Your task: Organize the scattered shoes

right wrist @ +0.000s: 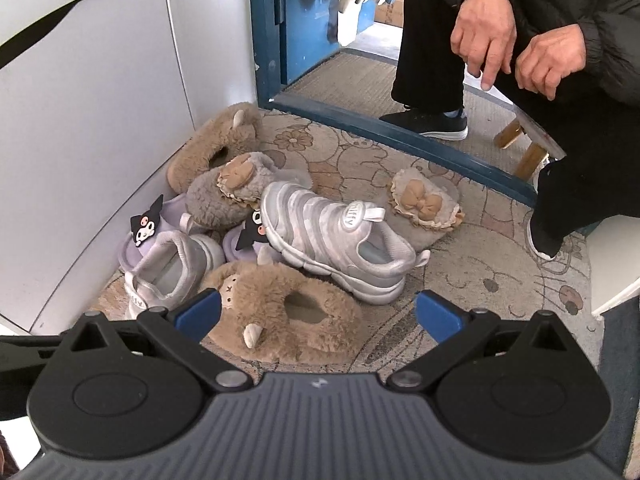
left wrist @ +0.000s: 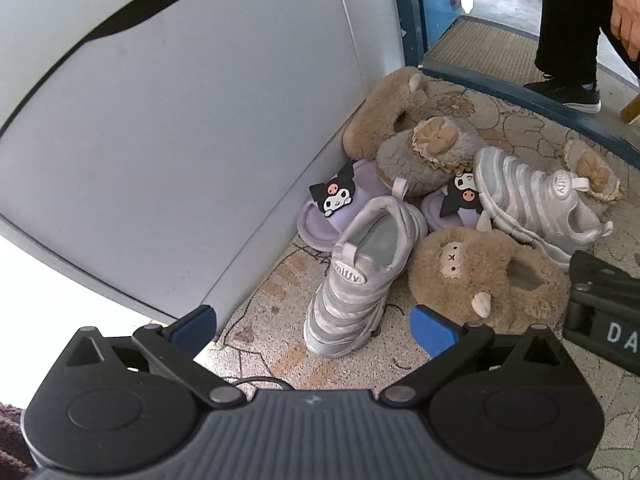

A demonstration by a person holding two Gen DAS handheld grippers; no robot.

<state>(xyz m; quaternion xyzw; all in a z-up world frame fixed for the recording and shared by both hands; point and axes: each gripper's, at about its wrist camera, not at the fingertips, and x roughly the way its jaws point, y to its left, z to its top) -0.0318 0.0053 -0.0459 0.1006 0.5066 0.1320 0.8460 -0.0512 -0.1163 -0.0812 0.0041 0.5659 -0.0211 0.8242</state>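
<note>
Both grippers empty, jaws spread wide: left gripper [left wrist: 314, 330] hovers over the near silver Miffy sneaker [left wrist: 354, 276], right gripper [right wrist: 318, 314] over the near brown plush slipper [right wrist: 286, 314]. Shoes sit in a heap on the patterned rug [right wrist: 460, 276] against a white cabinet [left wrist: 168, 140]. Second silver sneaker [right wrist: 332, 240] lies across a purple Kuromi slide [right wrist: 244, 242]. Other purple slide [left wrist: 332, 210] beside cabinet. Grey bow slipper [right wrist: 236, 192] on top, its mate [right wrist: 426, 206] apart. A seated person's hand [right wrist: 484, 32] in background.

A patterned rug [right wrist: 460, 264] lies beneath the fingers; ahead, a blue door threshold [right wrist: 400, 132], a seated person [right wrist: 560, 20], left a white cabinet [left wrist: 160, 160].
</note>
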